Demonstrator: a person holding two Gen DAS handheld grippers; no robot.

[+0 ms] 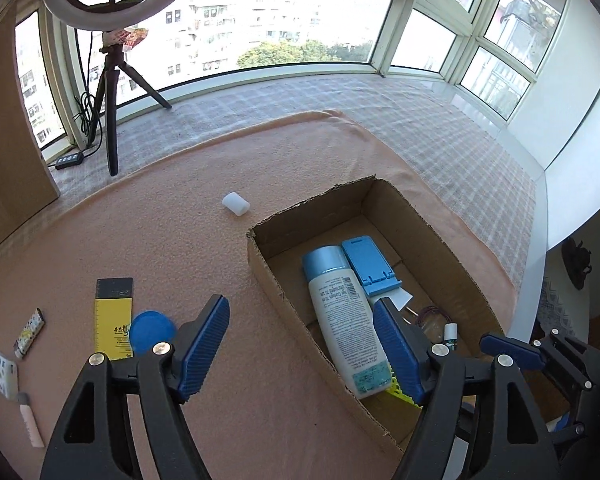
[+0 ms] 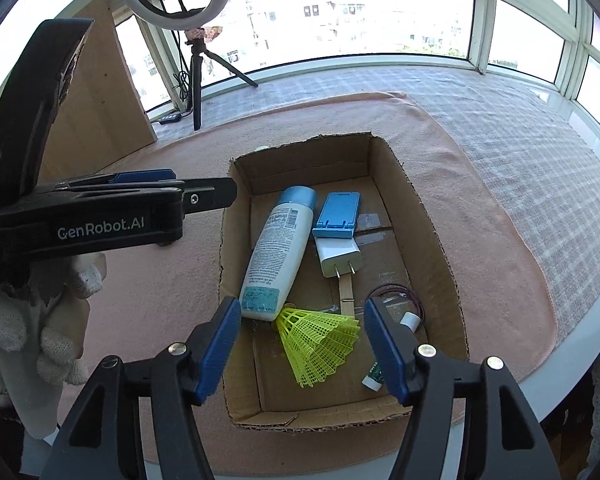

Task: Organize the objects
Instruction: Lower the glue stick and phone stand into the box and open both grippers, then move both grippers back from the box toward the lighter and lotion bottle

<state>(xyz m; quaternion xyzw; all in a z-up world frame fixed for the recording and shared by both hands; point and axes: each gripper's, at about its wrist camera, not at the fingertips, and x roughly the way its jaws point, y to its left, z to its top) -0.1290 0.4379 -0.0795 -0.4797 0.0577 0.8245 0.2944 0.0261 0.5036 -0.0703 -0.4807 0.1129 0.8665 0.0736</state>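
Observation:
An open cardboard box [image 1: 260, 256] [image 2: 432, 232] sits on the pink cloth. In it lie a white bottle with a blue cap [image 1: 340, 312] [image 2: 276, 256], a blue phone stand [image 1: 370, 264] [image 2: 338, 214], a white charger plug [image 2: 338, 256], a wooden clothespin [image 2: 346, 292] and a yellow shuttlecock [image 2: 320, 344]. My left gripper [image 1: 300, 304] is open over the box's left wall, holding nothing. My right gripper [image 2: 302, 302] is open above the shuttlecock, pads clear of it. Left of the box lie a white cap [image 1: 235, 203], a blue round lid [image 1: 152, 332] and a yellow and black card [image 1: 114, 320].
Small patterned packets [image 1: 30, 332] and a pink tube [image 1: 30, 420] lie at the cloth's left. A ring light on a tripod [image 1: 112, 112] and a wooden board [image 1: 4, 140] stand by the window. A white-gloved hand [image 2: 40, 320] holds the left gripper. The table edge [image 2: 580, 360] runs close on the right.

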